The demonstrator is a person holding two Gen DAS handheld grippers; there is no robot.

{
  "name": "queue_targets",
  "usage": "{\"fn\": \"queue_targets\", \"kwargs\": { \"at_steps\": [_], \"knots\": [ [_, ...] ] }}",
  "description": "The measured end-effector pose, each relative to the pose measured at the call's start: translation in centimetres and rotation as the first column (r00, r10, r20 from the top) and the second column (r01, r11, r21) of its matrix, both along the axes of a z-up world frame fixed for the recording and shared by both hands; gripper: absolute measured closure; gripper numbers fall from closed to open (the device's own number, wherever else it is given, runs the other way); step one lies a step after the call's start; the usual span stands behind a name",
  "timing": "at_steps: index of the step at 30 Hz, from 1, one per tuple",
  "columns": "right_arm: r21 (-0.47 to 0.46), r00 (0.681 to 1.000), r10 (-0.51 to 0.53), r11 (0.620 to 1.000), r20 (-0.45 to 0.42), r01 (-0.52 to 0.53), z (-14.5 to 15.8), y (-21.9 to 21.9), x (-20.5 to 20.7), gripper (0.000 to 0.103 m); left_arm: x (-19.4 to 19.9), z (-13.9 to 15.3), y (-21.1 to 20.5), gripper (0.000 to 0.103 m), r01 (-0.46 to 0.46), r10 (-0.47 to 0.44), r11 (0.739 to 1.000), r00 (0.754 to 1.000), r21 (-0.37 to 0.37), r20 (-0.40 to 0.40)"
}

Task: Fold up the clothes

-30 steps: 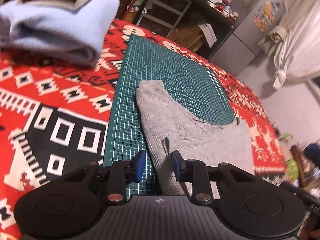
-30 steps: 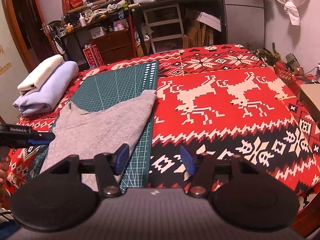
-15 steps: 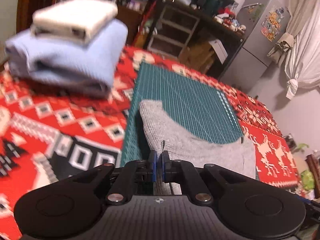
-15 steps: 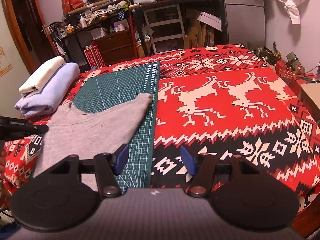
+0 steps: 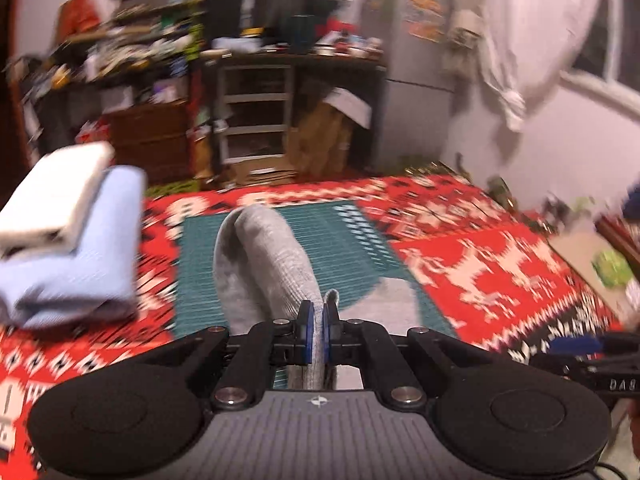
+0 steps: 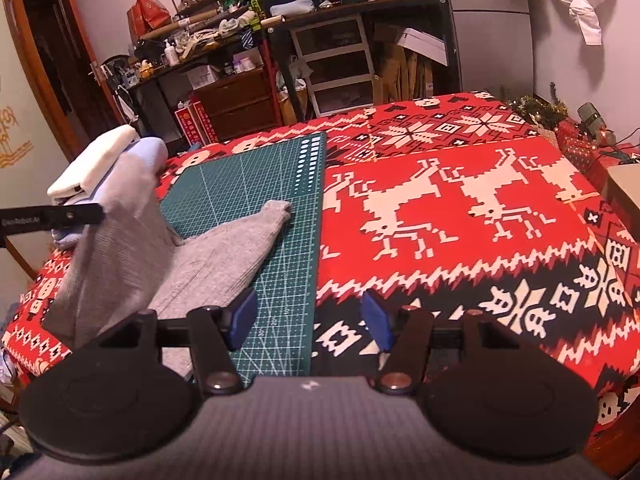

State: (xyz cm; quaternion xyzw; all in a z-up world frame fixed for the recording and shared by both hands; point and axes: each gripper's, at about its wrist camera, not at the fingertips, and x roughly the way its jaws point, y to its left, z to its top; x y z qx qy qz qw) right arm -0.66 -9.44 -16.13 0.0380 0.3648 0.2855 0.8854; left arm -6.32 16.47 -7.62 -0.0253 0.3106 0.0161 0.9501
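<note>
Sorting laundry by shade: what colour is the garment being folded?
Plain light grey garment, clearest in the right wrist view.

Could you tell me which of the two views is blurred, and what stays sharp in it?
Left wrist view: motion-smeared room and folded stack, while the left gripper and pinched grey garment stay fairly crisp. Right wrist view: sharp throughout, with fisheye bending at the edges.

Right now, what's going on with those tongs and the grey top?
Left tongs shut on grey top, one edge lifted. Right tongs open, empty, over green mat. Folded pile at the side, nothing blocking.
</note>
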Motion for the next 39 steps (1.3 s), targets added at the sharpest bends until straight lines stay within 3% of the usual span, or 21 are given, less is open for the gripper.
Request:
{"fn": "queue_targets", "kwargs": {
  "at_steps": [6,12,15,18,20,22,24,26,31,35,37,39],
  "knots": [
    [0.008,1.0,-0.022,1.0,-0.008,0.022,0.0,-1.3,-0.1,0.04,2.7,-3.3,-4.9,0.098,0.107,-0.105,0.994,0.991,0.028,-0.08],
    [0.024,1.0,-0.007,1.0,-0.018,0.007,-0.2,-1.4,0.0,0.04,3.3,-6.3,-6.9,0.098,0.139,-0.137,0.99,0.981,0.007,-0.138],
    [0.057,0.999,0.013,0.998,-0.032,-0.011,-0.3,-1.0,0.3,0.04,2.9,-6.3,-6.3,0.094,0.151,-0.158,0.987,0.977,-0.06,-0.141],
    [0.112,0.997,0.027,0.994,-0.066,-0.019,-0.5,-0.3,0.9,0.04,1.7,-5.1,-4.6,0.093,0.149,-0.171,0.972,0.979,-0.18,-0.112],
    [0.169,0.993,0.045,0.985,-0.11,-0.025,-0.9,0.2,1.5,0.04,0.7,-4.1,-3.2,0.087,0.142,-0.169,0.956,0.982,-0.256,-0.086],
    [0.227,0.986,0.065,0.973,-0.152,-0.029,-1.3,0.6,2.2,0.045,-0.4,-3.2,-1.5,0.084,0.129,-0.154,0.942,0.986,-0.308,-0.059],
    [0.283,0.977,0.088,0.959,-0.193,-0.03,-1.7,1.1,2.8,0.059,-1.4,-2.4,0.2,0.085,0.118,-0.138,0.925,0.99,-0.361,-0.032],
    [0.319,0.967,0.101,0.947,-0.232,-0.022,-2.3,2.3,3.7,0.066,-2.1,-2.5,1.7,0.085,0.107,-0.133,0.92,0.99,-0.377,-0.041],
    [0.379,0.941,0.118,0.925,-0.317,0.012,-3.8,5.2,6.1,0.066,-3.3,-4.4,3.7,0.088,0.1,-0.155,0.91,0.982,-0.401,-0.108],
    [0.368,0.92,0.121,0.929,-0.372,0.027,-5.2,7.4,7.6,0.067,-3.9,-5.9,3.9,0.09,0.087,-0.161,0.897,0.978,-0.433,-0.135],
    [0.35,0.917,0.113,0.936,-0.382,0.03,-5.7,8.5,8.2,0.091,-4.1,-6.1,4.1,0.09,0.091,-0.171,0.88,0.976,-0.466,-0.132],
    [0.333,0.928,0.105,0.943,-0.357,0.021,-5.2,9.0,8.2,0.096,-4.2,-6.0,4.1,0.09,0.098,-0.18,0.865,0.976,-0.492,-0.123]
  ]
}}
